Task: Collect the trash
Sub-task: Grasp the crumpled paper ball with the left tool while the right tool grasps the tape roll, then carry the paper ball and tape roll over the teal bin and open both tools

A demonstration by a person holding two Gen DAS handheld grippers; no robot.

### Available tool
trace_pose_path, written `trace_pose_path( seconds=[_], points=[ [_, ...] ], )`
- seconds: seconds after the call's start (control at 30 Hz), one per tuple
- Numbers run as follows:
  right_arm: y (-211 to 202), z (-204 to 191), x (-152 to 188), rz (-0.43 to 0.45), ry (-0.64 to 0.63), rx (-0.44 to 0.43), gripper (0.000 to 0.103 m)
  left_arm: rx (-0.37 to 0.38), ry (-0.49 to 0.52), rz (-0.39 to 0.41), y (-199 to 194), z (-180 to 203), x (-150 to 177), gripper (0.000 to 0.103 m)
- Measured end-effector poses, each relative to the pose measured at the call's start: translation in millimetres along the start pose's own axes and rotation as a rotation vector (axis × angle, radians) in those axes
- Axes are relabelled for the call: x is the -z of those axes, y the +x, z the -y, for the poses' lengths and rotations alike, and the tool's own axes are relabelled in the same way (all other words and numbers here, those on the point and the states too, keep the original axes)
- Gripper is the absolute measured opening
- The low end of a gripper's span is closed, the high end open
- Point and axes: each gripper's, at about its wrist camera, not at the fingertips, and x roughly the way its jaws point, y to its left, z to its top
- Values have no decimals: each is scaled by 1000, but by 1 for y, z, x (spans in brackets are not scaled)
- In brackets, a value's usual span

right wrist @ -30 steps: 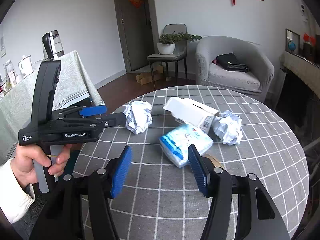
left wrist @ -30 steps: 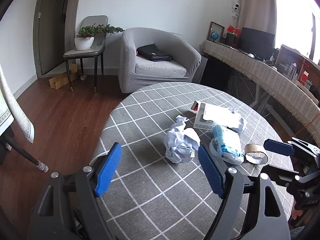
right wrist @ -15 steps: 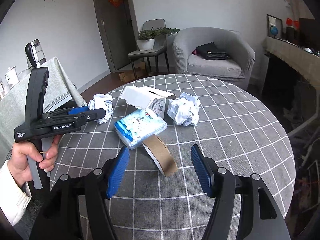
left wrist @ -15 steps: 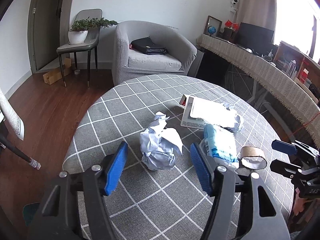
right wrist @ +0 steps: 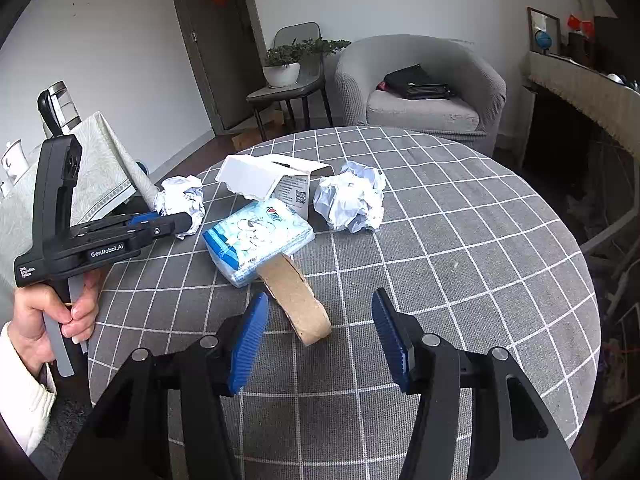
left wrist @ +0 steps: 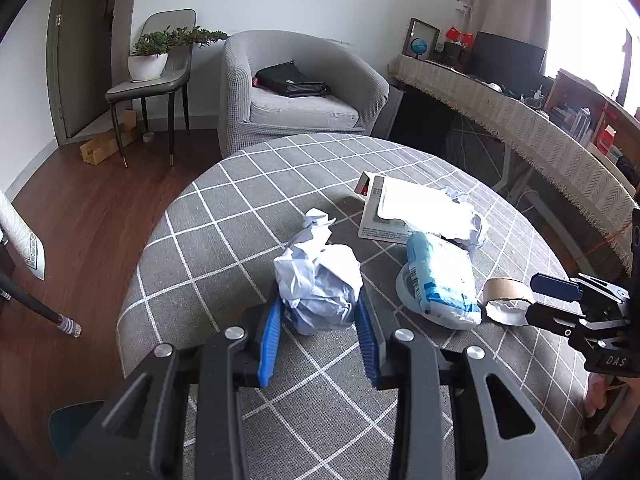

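The left claw [left wrist: 318,330] has closed in on the near crumpled paper ball [left wrist: 318,284], its pads now pressing both sides, so that first piece looks ready to lift. The right claw [right wrist: 320,338] has advanced with jaws wide apart and empty around the cardboard tape core [right wrist: 296,300] on the worktop [right wrist: 460,264].

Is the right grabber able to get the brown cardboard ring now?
Probably yes. The right gripper is open, and the cardboard ring lies on the table just ahead between its fingers, with nothing on top. The tissue pack touches only its far end.
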Motion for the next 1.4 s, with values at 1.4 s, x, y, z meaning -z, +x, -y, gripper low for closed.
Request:
trace_pose_path(
  seconds=[1.4],
  points=[
    [45,-138,-66,29,-122,-133,16,-205,-75,-39,-71,-130,40,37]
  ],
)
